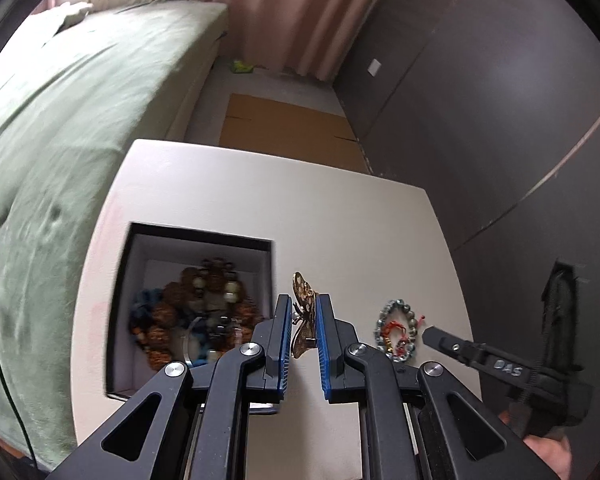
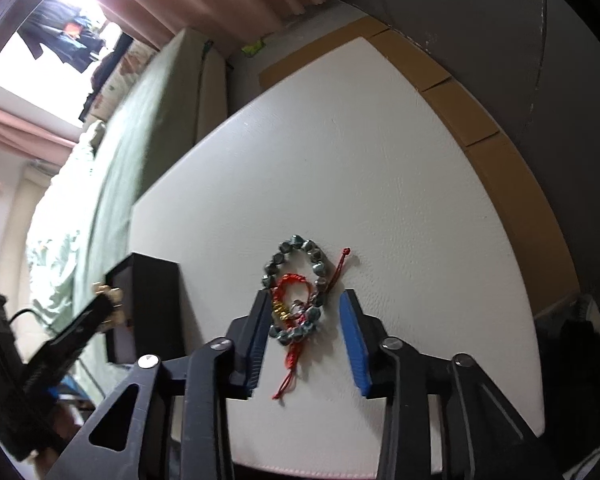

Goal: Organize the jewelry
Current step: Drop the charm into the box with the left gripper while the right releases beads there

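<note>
My left gripper (image 1: 304, 303) is shut on a gold butterfly-shaped ornament (image 1: 302, 290), held just right of an open black box (image 1: 200, 237) with several bead bracelets inside. The same ornament (image 2: 109, 295) shows at the left of the right wrist view, beside the box (image 2: 152, 300). A grey-green bead bracelet (image 2: 319, 268) tangled with a red cord bracelet (image 2: 293, 280) lies on the white table (image 2: 380, 152). My right gripper (image 2: 305, 296) stands open over it, fingers on either side; the right pad is clear of the beads. In the left wrist view the bracelet (image 1: 382, 316) lies by the right gripper's finger (image 1: 440, 338).
A bed with a green cover (image 1: 60, 128) runs along the table's left side. Flat cardboard (image 1: 292, 128) lies on the floor beyond the table, next to a dark wall (image 1: 500, 120). Pink curtains (image 1: 292, 12) hang at the back.
</note>
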`<state>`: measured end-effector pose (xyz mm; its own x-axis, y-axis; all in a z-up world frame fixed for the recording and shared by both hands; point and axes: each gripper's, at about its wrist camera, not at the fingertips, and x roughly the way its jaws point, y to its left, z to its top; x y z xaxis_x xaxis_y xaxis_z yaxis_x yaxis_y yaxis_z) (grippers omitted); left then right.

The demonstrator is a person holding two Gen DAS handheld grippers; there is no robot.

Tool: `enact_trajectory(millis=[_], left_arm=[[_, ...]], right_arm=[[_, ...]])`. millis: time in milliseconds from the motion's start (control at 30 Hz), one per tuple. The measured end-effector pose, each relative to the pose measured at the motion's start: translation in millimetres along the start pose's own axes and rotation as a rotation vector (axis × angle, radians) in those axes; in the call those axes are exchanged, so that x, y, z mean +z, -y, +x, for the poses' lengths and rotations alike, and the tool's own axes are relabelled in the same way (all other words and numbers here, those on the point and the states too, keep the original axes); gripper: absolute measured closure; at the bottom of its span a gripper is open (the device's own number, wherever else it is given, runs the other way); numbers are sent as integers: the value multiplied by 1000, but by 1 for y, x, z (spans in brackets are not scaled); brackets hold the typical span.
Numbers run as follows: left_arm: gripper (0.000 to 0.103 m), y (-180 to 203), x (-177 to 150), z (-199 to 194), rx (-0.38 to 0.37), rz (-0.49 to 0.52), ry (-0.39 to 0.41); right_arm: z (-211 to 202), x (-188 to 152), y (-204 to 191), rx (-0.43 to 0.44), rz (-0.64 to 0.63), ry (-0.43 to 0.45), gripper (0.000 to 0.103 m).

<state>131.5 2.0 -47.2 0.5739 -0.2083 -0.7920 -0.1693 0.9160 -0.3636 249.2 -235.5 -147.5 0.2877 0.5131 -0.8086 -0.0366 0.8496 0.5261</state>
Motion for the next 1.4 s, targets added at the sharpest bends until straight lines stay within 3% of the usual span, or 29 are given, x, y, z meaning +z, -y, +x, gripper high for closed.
enact_trajectory(millis=[200,267,367,733,767,833,900,933,1400], left_arm=[[91,-15,8,-9,-11,-25,19],[91,-21,9,-12,-19,-35,20],[91,-30,10,-16,-18,-50,23],[90,-57,14,-21,-50,-115,3],[88,-57,15,-20,-57,-106,-4],[74,-53,15,-17,-51,-82,-14],[42,-55,15,-19,-55,-86,1],[38,-57,16,-21,-57,-97,19],[37,-90,31,-43,-61,-176,88]], right_arm=[[15,1,-1,-93,-13,-6,80],[17,2,-4,-109,-31,-6,91],[13,4,-5,-117,-36,17,92],[-42,-11,-27,96,-75,159,92],[-45,-13,-30,109,-79,167,92],[-50,-15,-36,140,-86,181,92],[-50,-17,-43,166,-93,189,92],[-53,-18,-46,186,-99,195,92],[-43,-29,-114,433,-159,218,92]])
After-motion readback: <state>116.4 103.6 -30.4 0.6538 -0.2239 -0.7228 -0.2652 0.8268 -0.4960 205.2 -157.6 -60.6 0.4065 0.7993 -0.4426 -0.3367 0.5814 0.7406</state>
